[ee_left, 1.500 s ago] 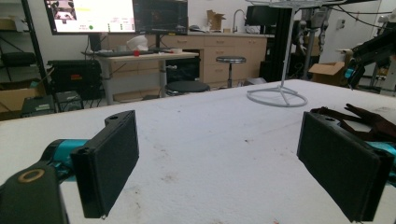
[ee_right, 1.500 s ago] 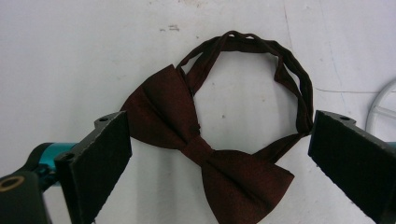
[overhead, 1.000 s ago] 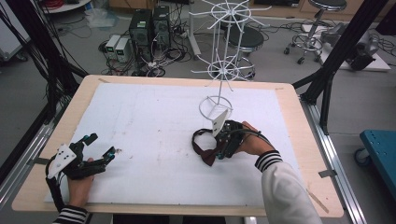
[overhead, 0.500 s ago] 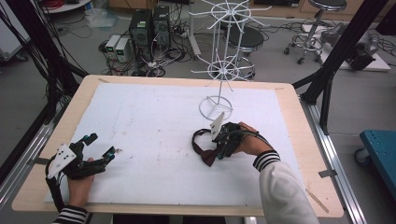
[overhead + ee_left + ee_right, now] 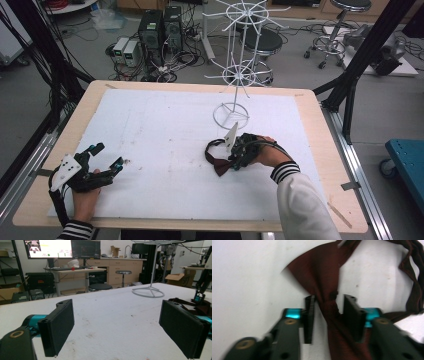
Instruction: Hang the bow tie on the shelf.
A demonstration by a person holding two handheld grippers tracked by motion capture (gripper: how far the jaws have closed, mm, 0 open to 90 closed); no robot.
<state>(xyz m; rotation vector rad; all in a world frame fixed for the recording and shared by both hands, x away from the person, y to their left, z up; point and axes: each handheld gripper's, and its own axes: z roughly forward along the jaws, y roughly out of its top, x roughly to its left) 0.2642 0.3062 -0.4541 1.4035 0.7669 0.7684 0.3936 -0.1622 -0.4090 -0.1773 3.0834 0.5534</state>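
Note:
A dark red bow tie [image 5: 219,166] with its strap looped behind it lies on the white mat [image 5: 165,125], right of centre. My right gripper [image 5: 234,161] points down at it. In the right gripper view its jaws have just been closing and now pinch the bow tie [image 5: 322,272] at its centre knot, right gripper [image 5: 328,300] shut on it. My left gripper [image 5: 108,154] rests at the mat's near left, open with nothing between its jaws [image 5: 117,312]. From there the bow tie [image 5: 185,303] shows far off to the right.
A white wire rack [image 5: 235,75] stands on its ring base just behind the bow tie, also seen as the rack [image 5: 148,292]. The wooden table edge [image 5: 320,130] borders the mat. Stools, computers and cables sit on the floor beyond.
The right gripper's jaws have narrowed onto the bow tie. Both hands have stayed where they were.

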